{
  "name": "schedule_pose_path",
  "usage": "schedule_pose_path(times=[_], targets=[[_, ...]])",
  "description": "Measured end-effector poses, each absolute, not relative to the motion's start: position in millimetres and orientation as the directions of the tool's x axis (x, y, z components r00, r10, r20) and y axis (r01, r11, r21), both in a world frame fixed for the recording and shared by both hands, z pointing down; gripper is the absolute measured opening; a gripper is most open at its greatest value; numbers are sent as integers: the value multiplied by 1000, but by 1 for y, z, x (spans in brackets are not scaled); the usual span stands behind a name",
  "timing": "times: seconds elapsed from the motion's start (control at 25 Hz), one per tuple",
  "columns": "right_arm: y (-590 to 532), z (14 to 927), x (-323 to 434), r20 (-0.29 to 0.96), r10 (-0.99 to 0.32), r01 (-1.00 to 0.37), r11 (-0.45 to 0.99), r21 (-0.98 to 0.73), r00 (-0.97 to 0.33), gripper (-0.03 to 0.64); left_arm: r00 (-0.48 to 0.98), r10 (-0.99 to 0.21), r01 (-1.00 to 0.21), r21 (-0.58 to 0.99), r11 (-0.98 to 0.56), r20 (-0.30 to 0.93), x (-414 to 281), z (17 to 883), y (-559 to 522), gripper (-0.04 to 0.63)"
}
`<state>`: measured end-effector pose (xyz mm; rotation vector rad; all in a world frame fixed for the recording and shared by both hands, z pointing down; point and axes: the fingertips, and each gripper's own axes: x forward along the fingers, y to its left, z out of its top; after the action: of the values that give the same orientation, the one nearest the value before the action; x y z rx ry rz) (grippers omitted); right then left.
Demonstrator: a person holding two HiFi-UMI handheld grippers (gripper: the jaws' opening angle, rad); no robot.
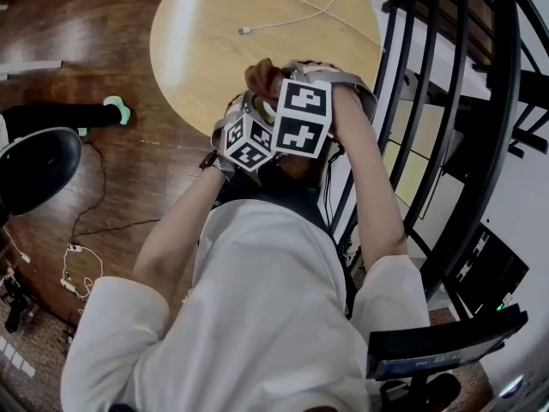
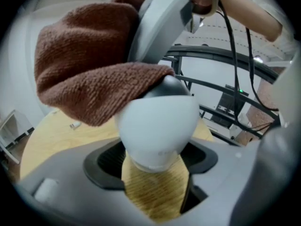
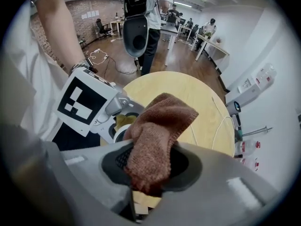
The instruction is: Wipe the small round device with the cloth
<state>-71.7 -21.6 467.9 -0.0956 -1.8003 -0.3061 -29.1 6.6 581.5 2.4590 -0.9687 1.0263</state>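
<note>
Two tools meet over the round counter (image 1: 206, 33), mid-frame. My left tool (image 2: 155, 171) clamps wide on the small white round device (image 2: 157, 126), holding it clear for access; my right tool (image 3: 150, 168) pinches the brown cloth (image 3: 157, 135), draped over the device's top to rub it.

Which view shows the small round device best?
The left gripper view: the white round device fills its centre, held in the left gripper, brown cloth draped over its top. The right gripper view shows only a pale edge behind the cloth; in the head view the marker cubes hide it.
</note>
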Motion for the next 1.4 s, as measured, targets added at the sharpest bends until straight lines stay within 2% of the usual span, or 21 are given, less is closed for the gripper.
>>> schedule_pose_path(times=[0.24,0.52,0.76,0.88,0.96,1.2,1.4], targets=[[-3,470,-49,968,-25,236,968,86,-251,104,536,-435,-666,45,-745,724,-20,589,4,379],[24,467,-4,927,14,-50,998,-35,-374,104,531,-384,-615,30,-788,755,-23,595,13,382],[20,460,38,861,-122,-356,932,-72,-494,104,534,-383,-569,-14,-822,754,-39,585,12,382],[16,443,54,774,-229,-490,864,-117,-591,104,512,-410,-576,-51,-816,755,-49,574,17,379],[6,427,62,698,-316,-562,813,-150,-643,104,508,-441,-598,-65,-799,740,-52,564,13,348],[-12,382,67,505,-506,-668,714,-210,-699,104,556,-460,-584,-68,-809,692,-52,535,13,336],[-22,349,62,383,-622,-727,633,-267,-683,104,618,-461,-544,-77,-836,637,-64,502,11,331]])
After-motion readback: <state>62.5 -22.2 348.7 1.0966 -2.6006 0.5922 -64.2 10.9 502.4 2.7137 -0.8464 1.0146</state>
